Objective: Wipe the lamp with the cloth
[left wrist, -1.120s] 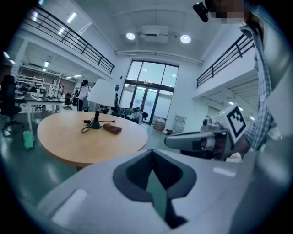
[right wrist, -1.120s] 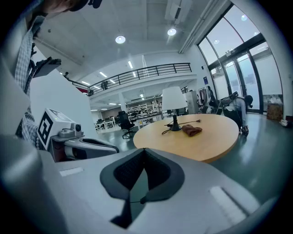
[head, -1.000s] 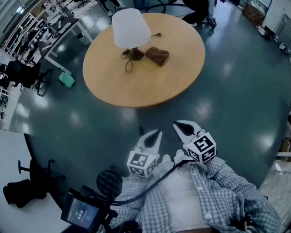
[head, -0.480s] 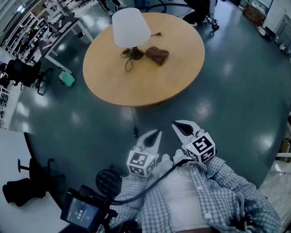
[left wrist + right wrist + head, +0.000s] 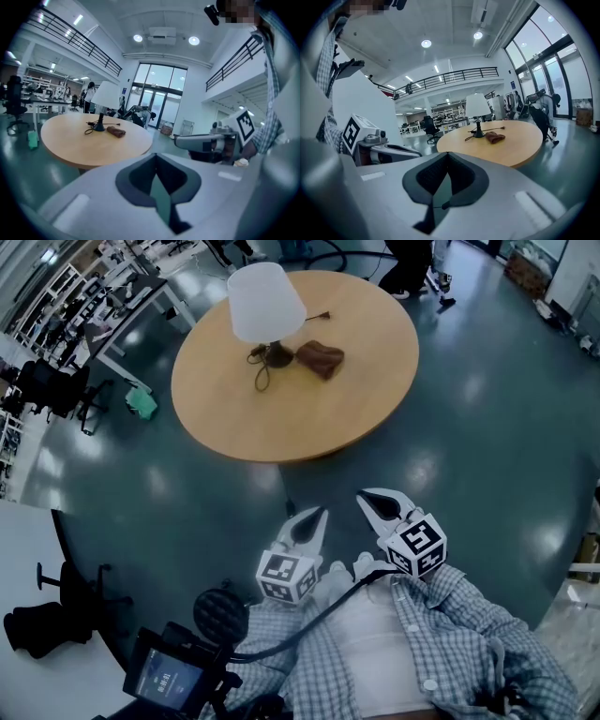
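A lamp [image 5: 265,304] with a white shade and dark base stands at the far side of a round wooden table [image 5: 309,399]. A brown cloth [image 5: 320,358] lies crumpled just right of the lamp's base. Both grippers are held close to the person's chest, well short of the table. My left gripper [image 5: 320,515] is shut and empty. My right gripper [image 5: 367,496] is shut and empty too. The lamp [image 5: 104,96] and cloth [image 5: 116,132] show far off in the left gripper view; the lamp [image 5: 477,108] and cloth [image 5: 494,137] also appear in the right gripper view.
The lamp's black cord [image 5: 262,369] loops on the tabletop by the base. A green object [image 5: 141,405] lies on the dark floor left of the table. Desks and office chairs [image 5: 47,390] fill the far left. A person [image 5: 412,263] stands beyond the table.
The view has shifted slightly, so the table and lamp sit a touch further left. Both grippers stay shut near the chest.
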`<state>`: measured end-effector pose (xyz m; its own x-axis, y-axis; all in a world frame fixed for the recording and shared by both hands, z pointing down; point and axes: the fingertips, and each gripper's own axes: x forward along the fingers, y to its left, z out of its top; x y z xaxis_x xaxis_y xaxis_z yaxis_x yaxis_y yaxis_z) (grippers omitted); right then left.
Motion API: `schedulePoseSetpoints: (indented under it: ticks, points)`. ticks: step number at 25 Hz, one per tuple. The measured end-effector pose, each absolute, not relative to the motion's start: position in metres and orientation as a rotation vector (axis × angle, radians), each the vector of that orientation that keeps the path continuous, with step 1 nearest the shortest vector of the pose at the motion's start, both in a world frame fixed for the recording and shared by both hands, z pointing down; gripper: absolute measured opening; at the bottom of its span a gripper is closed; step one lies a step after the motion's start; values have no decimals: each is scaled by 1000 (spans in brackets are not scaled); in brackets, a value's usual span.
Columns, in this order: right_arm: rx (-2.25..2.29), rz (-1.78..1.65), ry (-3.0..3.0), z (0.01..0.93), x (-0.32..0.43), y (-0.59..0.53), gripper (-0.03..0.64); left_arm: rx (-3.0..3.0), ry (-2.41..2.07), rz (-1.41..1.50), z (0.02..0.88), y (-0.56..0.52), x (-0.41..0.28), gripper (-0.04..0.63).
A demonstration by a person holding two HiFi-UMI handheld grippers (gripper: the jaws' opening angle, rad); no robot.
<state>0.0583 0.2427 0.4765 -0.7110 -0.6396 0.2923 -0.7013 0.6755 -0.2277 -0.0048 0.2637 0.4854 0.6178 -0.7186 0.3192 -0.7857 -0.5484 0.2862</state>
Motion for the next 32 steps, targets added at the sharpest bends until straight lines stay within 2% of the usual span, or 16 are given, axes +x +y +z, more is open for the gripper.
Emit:
schedulePoseSetpoints:
  ticks: [14, 22, 32]
  points:
    - [1062, 422, -2680, 487, 99, 230, 3, 2415, -1269, 214, 486, 250, 19, 2]
    - [1071, 444, -2658, 503, 82, 186, 3, 2404, -1268, 235, 501, 201, -4, 2]
    - [1230, 579, -2629, 495, 48, 63, 3, 2404, -1197, 198, 506, 90, -55, 2]
